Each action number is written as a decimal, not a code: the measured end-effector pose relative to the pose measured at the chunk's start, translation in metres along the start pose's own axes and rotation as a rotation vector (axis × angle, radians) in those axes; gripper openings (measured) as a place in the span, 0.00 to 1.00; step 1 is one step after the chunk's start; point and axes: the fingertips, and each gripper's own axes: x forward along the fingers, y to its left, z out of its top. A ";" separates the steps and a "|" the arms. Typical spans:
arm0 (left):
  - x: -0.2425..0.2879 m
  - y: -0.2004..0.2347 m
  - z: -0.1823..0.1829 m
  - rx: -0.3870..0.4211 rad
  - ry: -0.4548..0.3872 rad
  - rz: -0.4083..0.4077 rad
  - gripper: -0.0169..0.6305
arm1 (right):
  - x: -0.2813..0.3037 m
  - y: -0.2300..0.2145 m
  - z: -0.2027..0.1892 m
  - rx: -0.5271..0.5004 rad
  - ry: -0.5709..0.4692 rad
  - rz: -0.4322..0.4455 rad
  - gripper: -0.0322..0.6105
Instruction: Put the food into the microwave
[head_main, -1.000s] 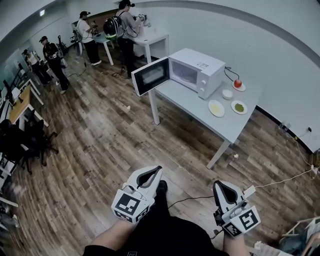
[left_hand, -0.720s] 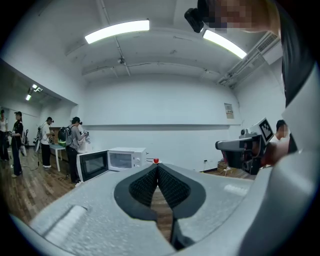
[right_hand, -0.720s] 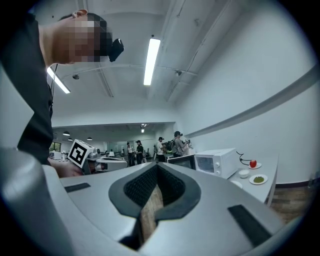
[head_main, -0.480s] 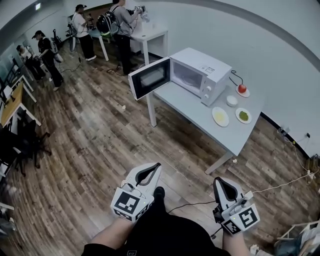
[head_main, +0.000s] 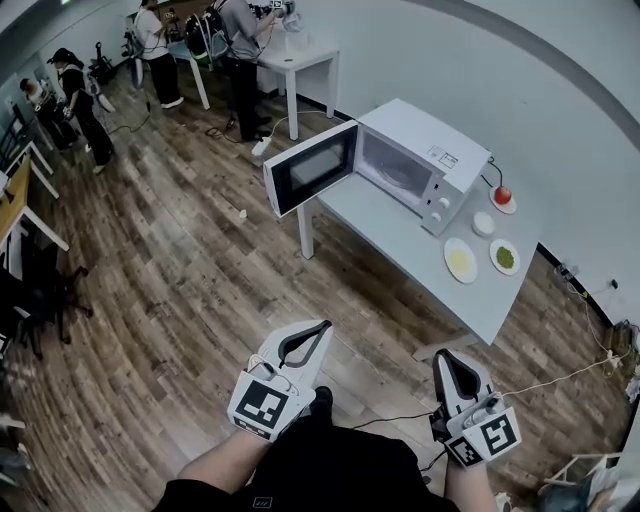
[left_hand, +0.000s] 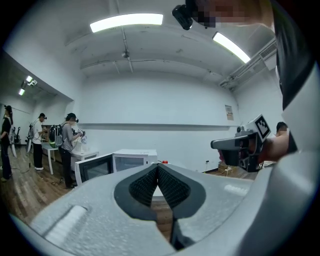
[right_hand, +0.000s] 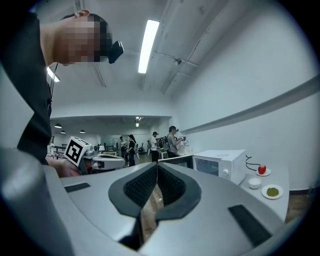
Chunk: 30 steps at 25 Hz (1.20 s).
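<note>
Your left claw (head_main: 318, 328) is pressed together, jaws meeting at the tip with nothing between them. You hold it low in front of your body, over the wooden floor (head_main: 180, 270). Your right claw (head_main: 447, 356) sits to its right and apart from it. It is also pressed together and empty.

The microwave (head_main: 425, 160) stands well ahead of both claws, roughly straight beyond the right one and off to the right of the left one. Its door (head_main: 312, 168) is swung open toward the left claw's side, showing the empty cavity. It sits on a white desk (head_main: 400, 235).

The food is on that same desk, farther right than the right claw's line and well apart from both claws. Nearest you are a plate of yellow food (head_main: 460, 260) and, just beside it on the right, a plate of green food (head_main: 505, 257). Behind those sit a small white bowl (head_main: 483, 223) and a red fruit (head_main: 503, 195) on its own little plate, next to the microwave's control side. None of it is inside the microwave.

Far ahead and left of the left claw, several people (head_main: 235, 40) stand around another desk (head_main: 300, 62). A pale cable (head_main: 560, 370) trails over the floor to the right of the right claw.
</note>
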 end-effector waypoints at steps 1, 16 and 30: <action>0.005 0.008 0.001 0.009 -0.004 -0.007 0.04 | 0.011 -0.002 0.002 -0.011 0.003 -0.006 0.07; 0.079 0.077 -0.004 0.009 0.007 -0.011 0.04 | 0.090 -0.055 -0.014 -0.092 0.109 -0.045 0.07; 0.186 0.075 -0.004 -0.079 0.018 -0.007 0.04 | 0.105 -0.164 -0.030 0.004 0.075 -0.036 0.07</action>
